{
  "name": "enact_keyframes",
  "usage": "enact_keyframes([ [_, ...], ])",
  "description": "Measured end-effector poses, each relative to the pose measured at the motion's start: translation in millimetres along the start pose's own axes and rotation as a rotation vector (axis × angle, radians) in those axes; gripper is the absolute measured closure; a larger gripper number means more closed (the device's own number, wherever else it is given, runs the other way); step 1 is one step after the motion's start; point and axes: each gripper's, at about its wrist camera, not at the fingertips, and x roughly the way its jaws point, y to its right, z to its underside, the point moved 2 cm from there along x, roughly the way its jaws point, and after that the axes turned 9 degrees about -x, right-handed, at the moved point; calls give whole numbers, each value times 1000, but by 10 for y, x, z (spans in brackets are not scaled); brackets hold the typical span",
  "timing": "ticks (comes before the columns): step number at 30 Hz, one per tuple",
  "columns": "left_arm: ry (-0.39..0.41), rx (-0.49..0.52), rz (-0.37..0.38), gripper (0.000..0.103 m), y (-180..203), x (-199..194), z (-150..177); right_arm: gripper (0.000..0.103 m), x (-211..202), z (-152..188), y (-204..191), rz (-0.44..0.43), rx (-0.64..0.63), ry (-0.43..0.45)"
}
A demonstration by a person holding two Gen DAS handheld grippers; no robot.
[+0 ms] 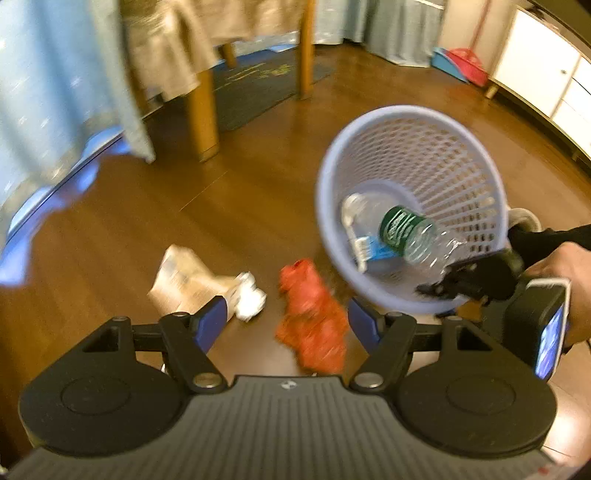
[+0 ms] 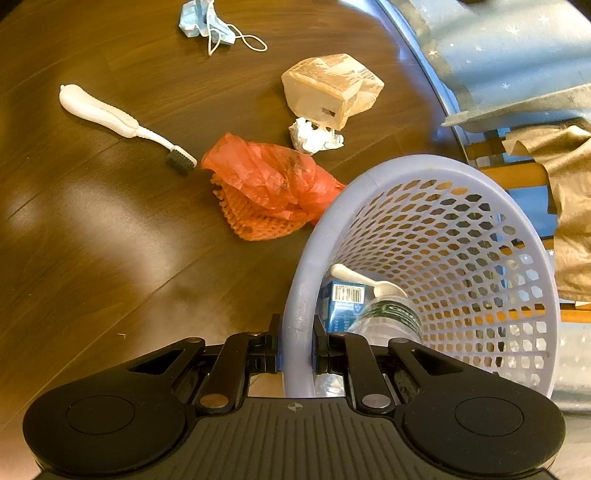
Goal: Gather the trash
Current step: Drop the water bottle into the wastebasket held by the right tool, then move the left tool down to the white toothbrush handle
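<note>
My left gripper hovers open over the wooden floor, nothing between its blue pads. Just beyond them lies a crumpled orange plastic bag, with a white tissue wad and a tan carton to its left. My right gripper is shut on the rim of a tilted lilac mesh basket. Inside lie a clear bottle with a green label and a blue box. A white brush and a blue face mask lie farther off.
A table with wooden legs and a hanging tan cloth stands beyond the trash, on a dark rug. A blue starred cloth hangs at left. A white cabinet and a red dustpan sit at the far right. A person's hand holds the right gripper.
</note>
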Motion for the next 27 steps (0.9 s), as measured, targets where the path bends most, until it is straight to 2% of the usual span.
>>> enact_keyframes([
  [3, -15, -38, -24, 35, -189, -24, 121, 93, -14, 6, -5, 0, -6, 1],
  [8, 23, -57, -59, 35, -373, -70, 180, 93, -31, 7, -9, 2, -5, 0],
  [13, 22, -81, -83, 35, -542, -9, 328, 93, -33, 7, -8, 1, -4, -2],
  [27, -60, -53, -54, 36, -496, 397, 933, 93, 11, -13, 33, 4, 6, -8],
])
